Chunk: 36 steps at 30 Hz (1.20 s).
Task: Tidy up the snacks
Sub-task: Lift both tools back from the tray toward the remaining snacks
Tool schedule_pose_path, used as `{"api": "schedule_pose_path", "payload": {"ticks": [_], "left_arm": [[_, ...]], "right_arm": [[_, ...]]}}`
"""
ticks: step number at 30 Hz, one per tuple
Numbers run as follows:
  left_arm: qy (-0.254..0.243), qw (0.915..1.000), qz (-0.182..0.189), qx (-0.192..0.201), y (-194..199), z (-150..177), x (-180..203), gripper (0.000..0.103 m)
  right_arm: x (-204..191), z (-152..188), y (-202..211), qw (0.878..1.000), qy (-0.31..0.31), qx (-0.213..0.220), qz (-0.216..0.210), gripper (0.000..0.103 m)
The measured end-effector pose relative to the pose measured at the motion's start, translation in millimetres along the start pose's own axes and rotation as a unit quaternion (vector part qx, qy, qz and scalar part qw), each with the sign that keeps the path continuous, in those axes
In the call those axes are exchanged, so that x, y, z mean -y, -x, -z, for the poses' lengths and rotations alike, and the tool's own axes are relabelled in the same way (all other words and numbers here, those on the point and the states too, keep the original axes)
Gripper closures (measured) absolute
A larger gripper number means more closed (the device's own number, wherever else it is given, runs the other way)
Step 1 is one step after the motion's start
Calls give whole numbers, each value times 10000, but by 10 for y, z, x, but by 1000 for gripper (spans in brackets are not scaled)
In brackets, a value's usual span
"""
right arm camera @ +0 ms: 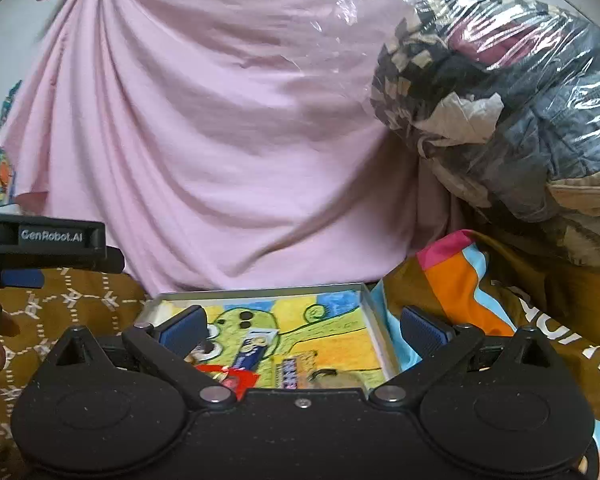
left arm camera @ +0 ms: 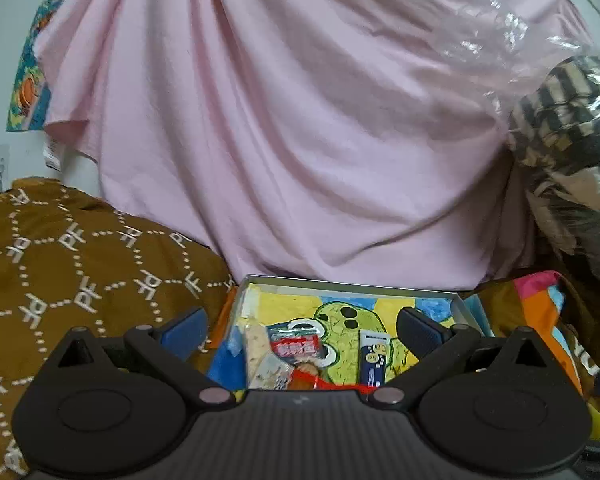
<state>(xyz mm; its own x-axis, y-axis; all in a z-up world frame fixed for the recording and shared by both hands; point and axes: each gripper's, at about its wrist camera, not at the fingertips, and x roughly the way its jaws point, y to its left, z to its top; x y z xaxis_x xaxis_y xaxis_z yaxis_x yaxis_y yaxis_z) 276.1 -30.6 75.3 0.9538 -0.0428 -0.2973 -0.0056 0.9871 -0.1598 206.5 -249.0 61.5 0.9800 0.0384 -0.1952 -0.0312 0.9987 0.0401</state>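
A shallow grey tray (left arm camera: 352, 285) with a yellow and green cartoon lining lies on the bed; it also shows in the right wrist view (right arm camera: 260, 293). In it lie a red snack packet (left arm camera: 296, 345), a blue stick packet (left arm camera: 374, 358) and a pale speckled bar (left arm camera: 260, 356). The blue stick packet (right arm camera: 256, 350) and a red packet (right arm camera: 232, 378) show in the right wrist view too. My left gripper (left arm camera: 300, 330) is open and empty above the tray's near side. My right gripper (right arm camera: 302, 330) is open and empty above the tray.
A pink sheet (left arm camera: 300, 120) hangs behind the tray. A brown patterned cloth (left arm camera: 80, 280) lies to the left. A plastic bag of clothes (right arm camera: 500, 120) sits at the right above a colourful bag (right arm camera: 460, 280). The left gripper's body (right arm camera: 44, 244) shows at the right view's left edge.
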Motion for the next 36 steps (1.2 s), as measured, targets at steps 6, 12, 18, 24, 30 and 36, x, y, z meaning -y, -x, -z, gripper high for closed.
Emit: {"api": "schedule_pose_path", "payload": {"ticks": [6,12,18,24,30,36], "left_arm": [[-22,10000,-24,-1,447,101,-151,0],[40,9999,-78,-56,823,232,-306,0],[56,9996,-211,-168,1128,392,-437,0],[-159,9986,-402,-315,1415,553,-532,0],[-186,9975,-398,-554,1641,661,-651,0],[-296,9932,-415,-1047,1779,744,-672,0]], "right_arm": [[-116,-26,352,9999,51,-78,-103,1],[-185,9,672,9998,96,-115,-127,1],[-188,26,887,9997,3,-203,-144,1],[-186,29,1090,9992,-139,-318,-174,1],[-195,166,1466,9976,-188,-658,-112,1],[-286,280,1798,9912,-291,-1282,-156,1]]}}
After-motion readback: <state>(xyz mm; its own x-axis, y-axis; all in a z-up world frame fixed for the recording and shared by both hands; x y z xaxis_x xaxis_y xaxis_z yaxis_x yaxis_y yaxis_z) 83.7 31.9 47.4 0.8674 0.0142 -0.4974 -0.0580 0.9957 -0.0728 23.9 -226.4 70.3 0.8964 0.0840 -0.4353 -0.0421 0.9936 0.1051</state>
